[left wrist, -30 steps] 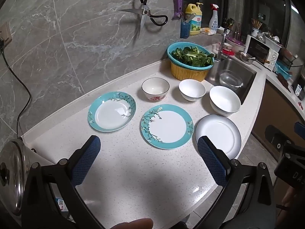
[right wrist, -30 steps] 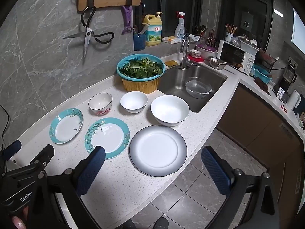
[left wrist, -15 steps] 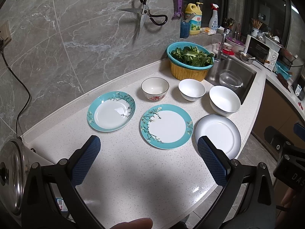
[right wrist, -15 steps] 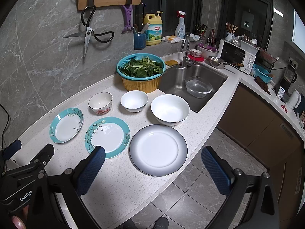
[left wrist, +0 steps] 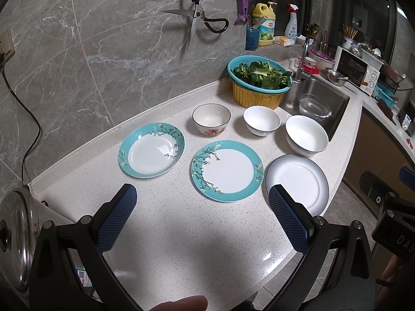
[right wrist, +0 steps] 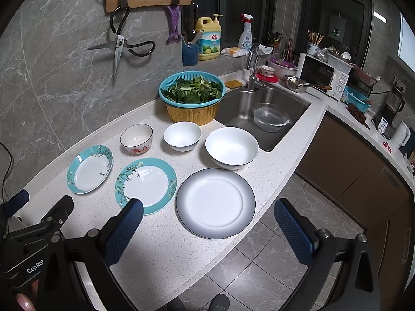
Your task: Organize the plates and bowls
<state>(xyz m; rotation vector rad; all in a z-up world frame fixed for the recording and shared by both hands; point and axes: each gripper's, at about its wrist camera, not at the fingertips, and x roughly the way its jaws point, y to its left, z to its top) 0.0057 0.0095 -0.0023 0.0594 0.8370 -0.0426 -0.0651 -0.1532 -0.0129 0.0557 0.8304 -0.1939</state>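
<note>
Three plates lie in a row on the white counter: a small teal floral plate (left wrist: 151,149) (right wrist: 90,169), a larger teal floral plate (left wrist: 227,170) (right wrist: 145,185) and a grey-rimmed white plate (left wrist: 297,182) (right wrist: 215,203). Behind them stand a red-flowered bowl (left wrist: 211,119) (right wrist: 136,138), a small white bowl (left wrist: 261,120) (right wrist: 182,136) and a large white bowl (left wrist: 306,134) (right wrist: 231,147). My left gripper (left wrist: 202,216) is open and empty above the bare counter, short of the plates. My right gripper (right wrist: 208,229) is open and empty over the counter's front edge, near the grey-rimmed plate.
A teal and yellow basket of greens (right wrist: 192,98) stands behind the bowls, beside the sink (right wrist: 262,108) with a clear bowl in it. A steel pot lid (left wrist: 15,238) sits at the counter's left end. Scissors (right wrist: 119,44) hang on the wall. The floor lies right of the counter edge.
Both grippers stay open and almost still; the views shift only slightly. Nothing on the counter has moved.
</note>
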